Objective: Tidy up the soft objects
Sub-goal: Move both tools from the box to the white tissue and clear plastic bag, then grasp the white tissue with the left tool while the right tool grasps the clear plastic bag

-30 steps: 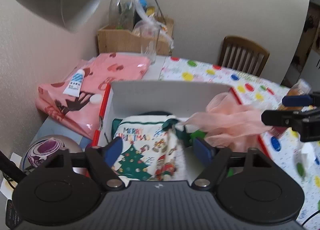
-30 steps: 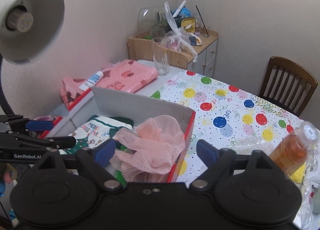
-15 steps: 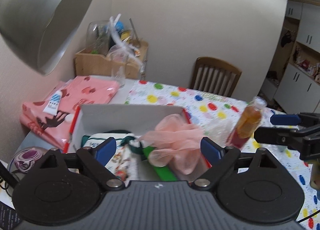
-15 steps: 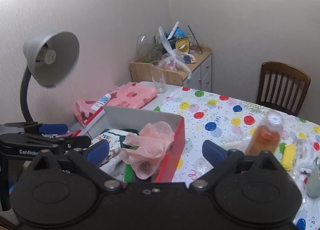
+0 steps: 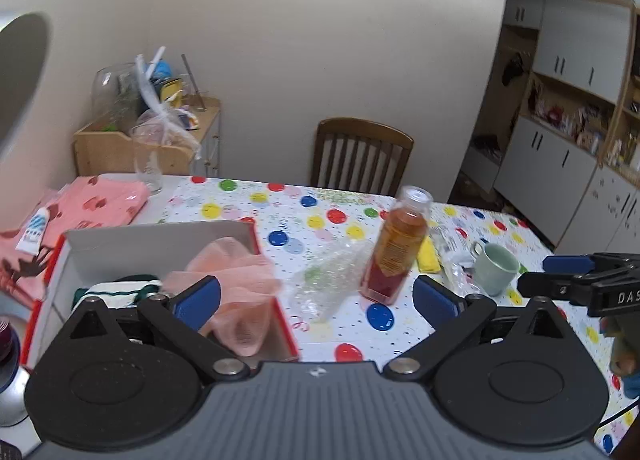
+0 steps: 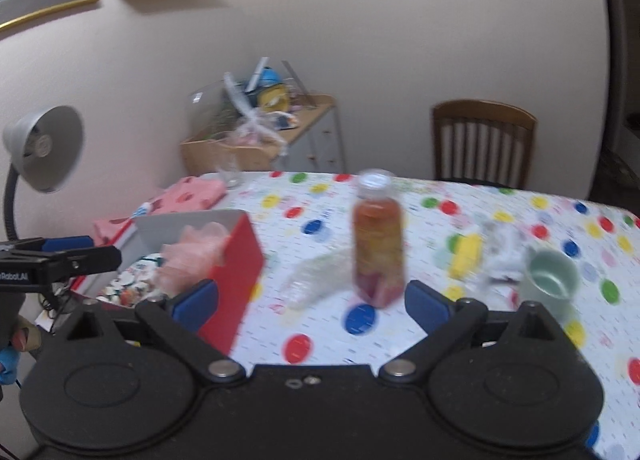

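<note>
Both tools are spread wide and carry nothing: the left gripper [image 5: 316, 296] and the right gripper [image 6: 312, 302] each hover above the table with their blue pads well apart.

Part of the sorting looks done. Ahead and to the left of both tools, the red-sided box [image 5: 276, 312] already holds a pink mesh pouf [image 5: 236, 284], slumped over its near right corner, and a Christmas-print cloth [image 6: 132, 284] lying flat deeper inside.

What seems left is on the spotted tablecloth [image 5: 320, 220]. Straight ahead between the left tool's fingers lies a crumpled clear plastic wrap [image 5: 324, 284], just beside an upright orange bottle [image 5: 400, 244] (hard, so probably not for the box). The wrap's long axis runs diagonally, its narrow end toward the near left and the box, its wider end away to the right toward the bottle. Further right are a yellow sponge-like block [image 5: 428, 256] and a green mug [image 5: 496, 266].
</note>
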`<move>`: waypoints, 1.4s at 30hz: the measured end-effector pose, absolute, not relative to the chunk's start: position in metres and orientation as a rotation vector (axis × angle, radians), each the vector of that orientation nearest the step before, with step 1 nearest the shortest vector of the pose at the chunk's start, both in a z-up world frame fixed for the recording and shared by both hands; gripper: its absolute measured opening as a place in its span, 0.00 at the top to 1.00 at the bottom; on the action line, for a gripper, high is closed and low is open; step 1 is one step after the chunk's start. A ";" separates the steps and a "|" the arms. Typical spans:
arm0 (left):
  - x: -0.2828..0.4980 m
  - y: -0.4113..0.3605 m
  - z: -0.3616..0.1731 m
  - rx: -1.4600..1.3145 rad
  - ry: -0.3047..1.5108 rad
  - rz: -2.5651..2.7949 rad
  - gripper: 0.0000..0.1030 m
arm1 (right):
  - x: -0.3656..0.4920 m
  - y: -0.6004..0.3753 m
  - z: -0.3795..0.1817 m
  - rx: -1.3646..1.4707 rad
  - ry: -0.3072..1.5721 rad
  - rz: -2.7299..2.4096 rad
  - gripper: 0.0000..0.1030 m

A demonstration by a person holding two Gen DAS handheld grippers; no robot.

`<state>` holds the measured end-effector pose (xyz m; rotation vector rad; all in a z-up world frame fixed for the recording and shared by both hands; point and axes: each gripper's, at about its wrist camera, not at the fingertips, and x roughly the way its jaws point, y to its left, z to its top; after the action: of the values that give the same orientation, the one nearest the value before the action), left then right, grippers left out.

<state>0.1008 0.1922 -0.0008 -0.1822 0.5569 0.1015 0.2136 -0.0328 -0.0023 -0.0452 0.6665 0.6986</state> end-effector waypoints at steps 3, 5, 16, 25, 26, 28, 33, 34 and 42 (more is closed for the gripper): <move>0.110 0.167 -0.005 -0.146 0.546 0.070 0.00 | 0.217 -0.060 -0.007 -0.028 0.671 0.654 0.03; 0.118 0.149 -0.009 -0.112 0.540 0.058 0.00 | 0.219 -0.076 -0.011 -0.019 0.672 0.625 0.03; 0.168 0.077 -0.043 -0.165 0.629 -0.098 0.00 | 0.244 -0.144 -0.028 0.000 0.701 0.514 0.03; 0.200 0.025 -0.078 -0.135 0.653 -0.177 0.00 | 0.286 -0.164 -0.053 0.003 0.751 0.482 0.03; 0.204 0.022 -0.083 -0.128 0.663 -0.166 0.00 | 0.291 -0.163 -0.055 -0.003 0.753 0.484 0.03; 0.210 0.017 -0.092 -0.123 0.679 -0.143 0.00 | 0.300 -0.160 -0.059 -0.013 0.760 0.487 0.05; 0.224 0.014 -0.113 -0.108 0.705 -0.108 0.00 | 0.327 -0.149 -0.072 -0.017 0.800 0.526 0.09; 0.226 0.015 -0.117 -0.113 0.714 -0.101 0.00 | 0.332 -0.146 -0.075 -0.016 0.810 0.534 0.10; 0.237 0.017 -0.143 -0.105 0.755 -0.059 0.01 | 0.369 -0.115 -0.098 -0.053 0.878 0.546 0.17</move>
<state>0.2369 0.0169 -0.1426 -0.1050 0.7552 -0.0592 0.3689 -0.1153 -0.0984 -0.0533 0.8780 0.5455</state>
